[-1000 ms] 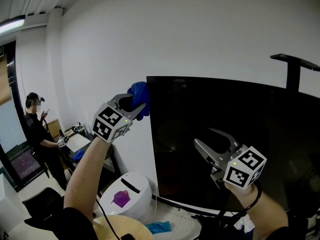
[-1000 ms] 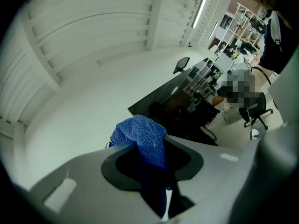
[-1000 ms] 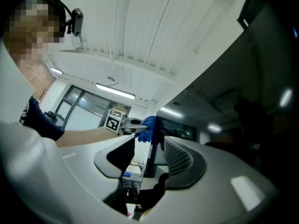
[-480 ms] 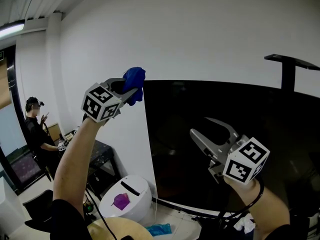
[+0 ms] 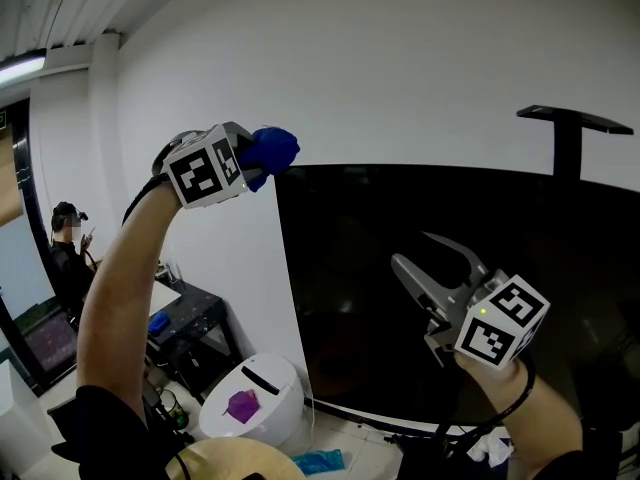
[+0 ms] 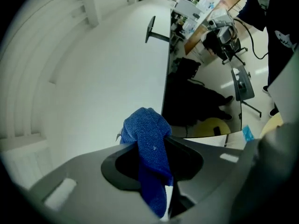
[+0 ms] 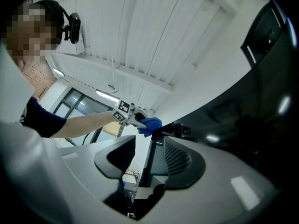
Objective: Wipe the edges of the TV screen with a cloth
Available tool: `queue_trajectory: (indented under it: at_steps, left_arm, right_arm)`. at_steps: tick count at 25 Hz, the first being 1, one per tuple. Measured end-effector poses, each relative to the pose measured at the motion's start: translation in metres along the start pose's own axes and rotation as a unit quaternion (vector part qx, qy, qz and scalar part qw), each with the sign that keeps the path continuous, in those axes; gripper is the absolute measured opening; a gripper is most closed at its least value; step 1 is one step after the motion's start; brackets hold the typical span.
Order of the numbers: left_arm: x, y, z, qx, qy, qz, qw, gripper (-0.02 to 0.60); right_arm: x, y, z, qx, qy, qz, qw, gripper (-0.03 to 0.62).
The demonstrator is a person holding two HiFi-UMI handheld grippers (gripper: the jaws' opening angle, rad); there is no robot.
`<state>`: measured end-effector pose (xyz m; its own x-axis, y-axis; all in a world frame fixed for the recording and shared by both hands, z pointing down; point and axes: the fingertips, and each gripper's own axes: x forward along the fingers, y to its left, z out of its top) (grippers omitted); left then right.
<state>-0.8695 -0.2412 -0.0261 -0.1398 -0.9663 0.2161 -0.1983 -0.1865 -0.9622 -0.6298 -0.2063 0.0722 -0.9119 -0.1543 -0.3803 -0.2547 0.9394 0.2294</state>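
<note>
White wall [image 5: 400,68], TV [image 5: 380,218] | left gripper [image 5: 250,163] clamps blue cloth [image 5: 274,150] | right gripper [image 5: 418,251] jaws closing, empty

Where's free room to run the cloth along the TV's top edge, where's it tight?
Free: bare white wall above the top edge of the black TV screen, from the blue cloth in the left gripper by the top-left corner to the black T-shaped bracket. Tight: that bracket, and the empty right gripper before the screen, its jaws just closing partway.
</note>
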Motion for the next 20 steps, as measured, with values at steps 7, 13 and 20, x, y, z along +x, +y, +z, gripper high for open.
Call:
queue_trajectory:
  at_steps: [7, 13, 20]
  left_arm:
    - [0.017, -0.01, 0.013, 0.041, 0.066, -0.03, 0.9965, 0.115]
    - [0.021, -0.013, 0.033, 0.102, 0.126, -0.062, 0.9848, 0.115]
    - [0.024, -0.02, 0.06, 0.123, 0.158, -0.073, 0.977, 0.115]
  right_arm:
    - [-0.013, 0.006, 0.023, -0.013, -0.014, 0.009, 1.0, 0.193]
    - [-0.035, 0.006, 0.035, -0.016, -0.018, 0.015, 1.0, 0.193]
    - [-0.068, -0.014, 0.043, -0.02, -0.021, 0.014, 0.999, 0.193]
